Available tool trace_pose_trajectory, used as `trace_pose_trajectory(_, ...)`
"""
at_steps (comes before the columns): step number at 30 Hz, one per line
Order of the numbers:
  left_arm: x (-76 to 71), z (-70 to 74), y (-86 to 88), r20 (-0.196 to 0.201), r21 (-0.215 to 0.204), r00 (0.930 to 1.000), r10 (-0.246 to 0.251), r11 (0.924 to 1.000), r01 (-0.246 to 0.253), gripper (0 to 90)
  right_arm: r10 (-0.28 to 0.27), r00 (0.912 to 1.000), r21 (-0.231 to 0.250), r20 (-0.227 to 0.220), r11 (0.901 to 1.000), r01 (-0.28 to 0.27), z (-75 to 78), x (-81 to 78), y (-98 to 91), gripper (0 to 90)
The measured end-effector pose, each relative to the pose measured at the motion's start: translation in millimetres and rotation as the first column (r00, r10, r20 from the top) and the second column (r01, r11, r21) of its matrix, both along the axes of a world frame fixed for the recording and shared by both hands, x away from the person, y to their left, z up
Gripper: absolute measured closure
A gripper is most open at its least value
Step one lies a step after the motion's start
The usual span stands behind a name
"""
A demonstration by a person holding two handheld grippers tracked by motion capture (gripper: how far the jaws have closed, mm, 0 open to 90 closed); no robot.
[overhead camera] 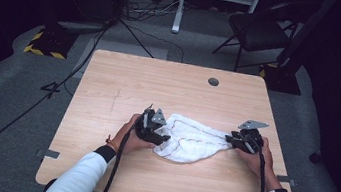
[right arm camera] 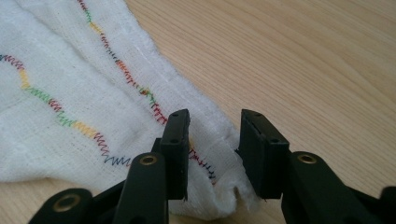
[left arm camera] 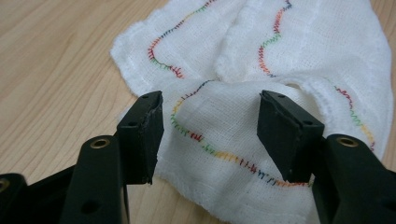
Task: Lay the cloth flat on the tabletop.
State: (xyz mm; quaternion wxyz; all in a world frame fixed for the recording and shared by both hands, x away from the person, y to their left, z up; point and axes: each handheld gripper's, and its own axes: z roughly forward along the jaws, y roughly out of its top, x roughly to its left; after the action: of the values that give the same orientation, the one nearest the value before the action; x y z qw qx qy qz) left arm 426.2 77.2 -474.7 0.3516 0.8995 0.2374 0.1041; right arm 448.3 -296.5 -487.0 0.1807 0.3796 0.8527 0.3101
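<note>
A white cloth (overhead camera: 192, 139) with wavy multicoloured stitching lies rumpled on the wooden table (overhead camera: 160, 84), near its front middle. My left gripper (overhead camera: 163, 137) is at the cloth's left end. In the left gripper view it (left arm camera: 210, 100) is open wide, and a folded edge of the cloth (left arm camera: 303, 42) lies between and below the jaws. My right gripper (overhead camera: 229, 140) is at the cloth's right tip. In the right gripper view it (right arm camera: 215, 116) is open with a narrower gap, and the bunched corner of the cloth (right arm camera: 56, 70) sits between the pads.
The table has a round grommet hole (overhead camera: 213, 81) near its far edge. Beyond it on the floor stand a black folding chair (overhead camera: 258, 32), a white frame leg (overhead camera: 178, 6), a yellow-and-black striped base (overhead camera: 44, 45) and loose cables (overhead camera: 76, 70).
</note>
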Motion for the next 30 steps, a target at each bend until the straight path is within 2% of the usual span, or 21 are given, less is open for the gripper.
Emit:
trace_pose_trajectory(1,1.6,-0.6,-1.2,-0.006,0.005,0.9999,-0.012,0.9999,0.012,42.0,0.0,1.0,0.0,0.0,1.0,0.0,0.0,0.0,0.0,62.8)
trace_pose_trajectory(2,2.4,-1.5,-2.5,-0.014,0.013,0.9995,-0.028,0.9995,0.029,45.8,-0.002,1.0,0.003,-0.001,1.0,0.002,-0.1,0.0,-1.1,62.6)
trace_pose_trajectory(3,2.9,-3.0,-4.4,-0.017,0.028,0.9987,-0.047,0.9985,0.048,59.7,-0.005,1.0,0.008,-0.004,1.0,0.005,-0.2,0.0,-2.9,62.1)
trace_pose_trajectory(4,2.5,-5.3,-7.1,-0.027,0.075,0.9963,-0.081,0.9937,0.083,65.9,-0.007,1.0,0.006,-0.006,1.0,0.007,-0.1,-0.3,-3.5,62.0)
trace_pose_trajectory(8,1.2,-4.1,-6.6,-0.018,0.096,0.9961,-0.087,0.9915,0.088,82.3,-0.01,0.9999,0.009,-0.008,0.9999,0.01,-0.1,-0.4,-4.7,61.9)
trace_pose_trajectory(9,-0.9,-1.7,-4.3,-0.01,0.109,0.9961,-0.087,0.9902,0.088,84.0,-0.015,0.9999,0.003,-0.006,0.9999,0.015,0.1,-0.5,-5.2,61.9)
trace_pose_trajectory(13,-5.4,2.0,2.3,0.003,0.112,0.996,-0.089,0.9898,0.089,85.9,-0.027,0.9996,-0.022,0.009,0.9994,0.027,0.8,-0.8,-5.4,63.0)
trace_pose_trajectory(15,-8.7,6.4,9.2,0.006,0.092,0.9967,-0.081,0.9925,0.08,86.0,-0.043,0.999,-0.019,0.015,0.9989,0.043,0.2,0.6,-8.0,63.2)
trace_pose_trajectory(16,-13.6,11.5,14.3,0.021,0.09,0.9965,-0.081,0.9928,0.078,86.1,-0.047,0.9987,-0.023,0.018,0.9986,0.048,0.3,1.0,-8.9,63.3)
trace_pose_trajectory(21,-27.1,18.2,21.8,0.017,0.079,0.9974,-0.07,0.9945,0.069,86.3,-0.077,0.9966,-0.035,0.03,0.9963,0.078,0.3,2.3,-12.5,63.2)
trace_pose_trajectory(25,-47.0,13.3,27.8,-0.008,0.091,0.9977,-0.067,0.9936,0.067,86.0,-0.095,0.9949,-0.037,0.035,0.9947,0.096,0.1,3.7,-16.4,61.7)
trace_pose_trajectory(27,-61.7,5.9,28.3,-0.012,0.131,0.9966,-0.081,0.988,0.082,85.3,-0.101,0.9944,-0.028,0.032,0.9944,0.102,-0.2,4.7,-18.0,60.5)
trace_pose_trajectory(30,-70.0,2.7,26.6,-0.03,0.136,0.9957,-0.087,0.9865,0.091,84.6,-0.1,0.9942,-0.039,0.038,0.9941,0.102,0.1,4.7,-17.5,60.4)
